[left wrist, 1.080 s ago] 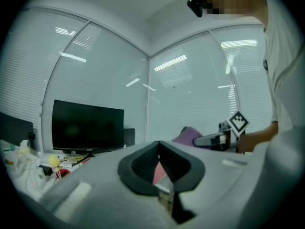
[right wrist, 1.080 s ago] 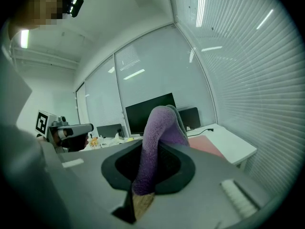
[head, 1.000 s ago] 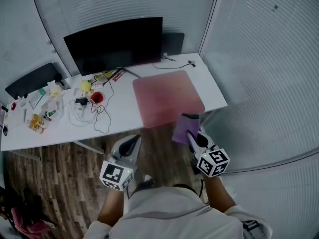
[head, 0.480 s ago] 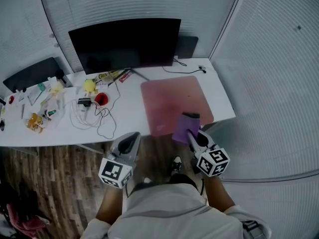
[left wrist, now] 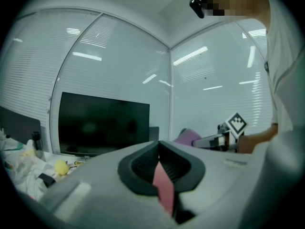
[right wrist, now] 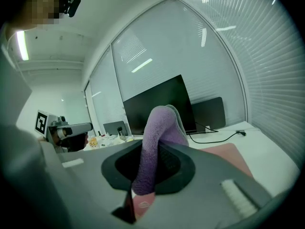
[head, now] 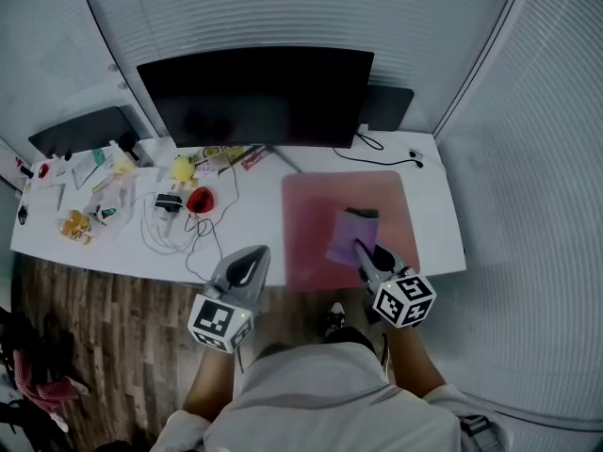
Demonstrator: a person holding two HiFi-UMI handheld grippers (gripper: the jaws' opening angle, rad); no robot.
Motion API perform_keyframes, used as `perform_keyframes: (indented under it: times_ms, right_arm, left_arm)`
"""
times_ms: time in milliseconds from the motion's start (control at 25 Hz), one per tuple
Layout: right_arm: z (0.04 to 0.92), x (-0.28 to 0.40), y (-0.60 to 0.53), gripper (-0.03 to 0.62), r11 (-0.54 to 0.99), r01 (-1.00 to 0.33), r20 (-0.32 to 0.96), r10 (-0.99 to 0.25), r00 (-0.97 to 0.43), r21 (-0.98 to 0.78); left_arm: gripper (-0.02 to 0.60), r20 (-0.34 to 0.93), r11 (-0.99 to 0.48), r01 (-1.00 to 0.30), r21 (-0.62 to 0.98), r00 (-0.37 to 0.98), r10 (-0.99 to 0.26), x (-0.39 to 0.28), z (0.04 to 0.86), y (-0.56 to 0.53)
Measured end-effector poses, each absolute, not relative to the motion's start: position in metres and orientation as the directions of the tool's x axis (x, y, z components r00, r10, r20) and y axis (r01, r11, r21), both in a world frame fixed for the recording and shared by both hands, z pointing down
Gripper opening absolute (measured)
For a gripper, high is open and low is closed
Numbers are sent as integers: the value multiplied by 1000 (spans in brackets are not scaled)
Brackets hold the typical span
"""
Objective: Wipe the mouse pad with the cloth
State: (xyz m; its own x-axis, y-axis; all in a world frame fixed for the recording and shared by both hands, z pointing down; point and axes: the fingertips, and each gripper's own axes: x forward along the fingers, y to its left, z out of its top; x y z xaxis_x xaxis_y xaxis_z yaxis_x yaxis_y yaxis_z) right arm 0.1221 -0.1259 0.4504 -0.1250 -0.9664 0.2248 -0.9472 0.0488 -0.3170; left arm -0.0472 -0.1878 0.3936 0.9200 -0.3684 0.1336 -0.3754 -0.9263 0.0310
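A pink mouse pad (head: pixel 316 215) lies on the right part of the white desk (head: pixel 254 219). My right gripper (head: pixel 363 250) is shut on a purple cloth (head: pixel 349 235), held over the pad's front right area. In the right gripper view the cloth (right wrist: pixel 156 144) sticks up from between the jaws, with the pad (right wrist: pixel 228 156) ahead. My left gripper (head: pixel 247 264) hovers at the desk's front edge, left of the pad, jaws closed and empty. In the left gripper view its gripper (left wrist: pixel 159 163) shows only a slit, and the right gripper (left wrist: pixel 224 136) and cloth (left wrist: pixel 188 136) appear at the right.
A black monitor (head: pixel 259 97) stands at the back of the desk. A yellow object (head: pixel 184 169), a red object (head: pixel 200 199), white cables (head: pixel 174 229) and small clutter (head: pixel 89 196) lie on the left. A black cable (head: pixel 386 154) runs behind the pad. Wood floor (head: pixel 104 328) lies below.
The view has advanced toward the desk. My right gripper with the cloth has gone from in front of the desk edge to above the mouse pad. The left gripper has come up to the desk edge.
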Motion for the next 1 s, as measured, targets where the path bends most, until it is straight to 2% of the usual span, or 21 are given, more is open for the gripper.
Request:
perform_keyframes:
  times_ms: [240, 440, 640, 1000]
  right_arm:
    - [467, 196, -162, 51, 108, -928, 275, -937, -215, -357]
    - [489, 214, -193, 51, 158, -913, 317, -904, -287, -376]
    - [507, 189, -230, 51, 211, -897, 352, -865, -356, -388]
    - [539, 98, -327, 51, 263, -876, 410, -804, -431, -404]
  left_arm:
    - [3, 162, -898, -439, 38, 889, -428, 20, 397, -203]
    - [3, 196, -873, -485, 54, 862, -468, 41, 411, -217]
    - [3, 205, -853, -517, 79, 845, -493, 30, 421, -242]
    - [3, 201, -840, -531, 112, 840, -504, -29, 438, -305]
